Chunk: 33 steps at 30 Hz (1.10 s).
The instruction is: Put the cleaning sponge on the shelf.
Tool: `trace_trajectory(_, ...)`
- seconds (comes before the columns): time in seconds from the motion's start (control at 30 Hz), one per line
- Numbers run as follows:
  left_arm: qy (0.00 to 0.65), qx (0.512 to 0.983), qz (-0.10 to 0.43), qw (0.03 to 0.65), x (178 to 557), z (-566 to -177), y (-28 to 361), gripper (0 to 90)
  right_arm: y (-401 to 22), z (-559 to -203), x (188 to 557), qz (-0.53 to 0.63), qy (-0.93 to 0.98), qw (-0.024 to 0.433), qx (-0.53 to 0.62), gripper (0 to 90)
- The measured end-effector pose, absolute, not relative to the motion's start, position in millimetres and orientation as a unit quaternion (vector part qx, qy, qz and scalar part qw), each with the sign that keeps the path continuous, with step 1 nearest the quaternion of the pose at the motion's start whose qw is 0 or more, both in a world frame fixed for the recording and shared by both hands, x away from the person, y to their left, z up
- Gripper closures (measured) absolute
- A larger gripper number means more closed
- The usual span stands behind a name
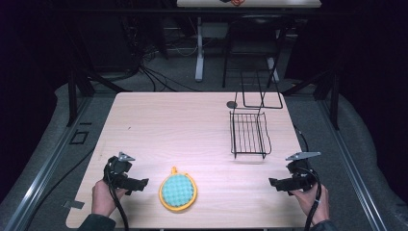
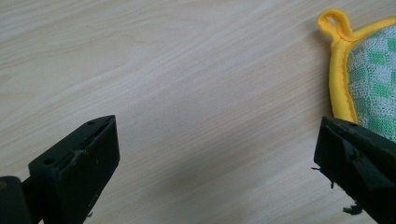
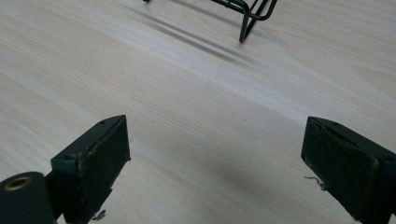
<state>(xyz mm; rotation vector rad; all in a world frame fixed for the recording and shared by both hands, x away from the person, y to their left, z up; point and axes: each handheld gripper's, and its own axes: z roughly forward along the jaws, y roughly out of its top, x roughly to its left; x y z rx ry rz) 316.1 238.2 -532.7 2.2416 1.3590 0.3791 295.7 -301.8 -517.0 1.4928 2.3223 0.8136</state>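
**Both grippers wide, pad between them**

Low in the frame of the high view, we see the pad (image 1: 177,191), round, with a yellow rim and a teal chequered face, lying flat on the table (image 1: 192,125) a little left of centre. Its small yellow loop points to the upper left.

At the lower left we hold the left gripper (image 1: 137,184) just beside the pad, apart from it, its tip aimed at the pad's left edge. At the lower right we hold the right gripper (image 1: 275,183), well apart from the pad and aimed toward the middle of the table.

From the left gripper view, the left gripper (image 2: 215,158) has its jaws spread wide with bare wood between them and nothing held. The pad (image 2: 369,79) sits at the right edge of that frame, its loop at the upper right, and its lower part passes behind the right-hand jaw; we cannot tell if that jaw touches it.

From the right gripper view, the right gripper (image 3: 217,158) also stands wide open over bare table, holding nothing. The foot of the rack (image 3: 250,14) shows at the top of the frame.

In the high view the rack (image 1: 249,134), of black wire, stands right of centre, well above the right gripper.

We find no brand, label or readable writing on anything.
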Motion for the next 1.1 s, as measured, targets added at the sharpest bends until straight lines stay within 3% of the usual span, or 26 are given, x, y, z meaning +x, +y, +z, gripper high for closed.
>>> trace_trajectory(0.53, 0.494, 0.824, 0.137, 0.243, 317.7, -532.3, 235.7, 0.3, -289.7, -511.4, 291.0, 0.287, 0.809, 0.125, 0.498, 7.0)
trace_trajectory(1.1, 0.496, 0.821, 0.139, 0.245, 317.2, -532.2, 235.9, 0.3, -248.0, -498.0, 292.0, 0.300, 0.835, 0.118, 0.446, 0.0)
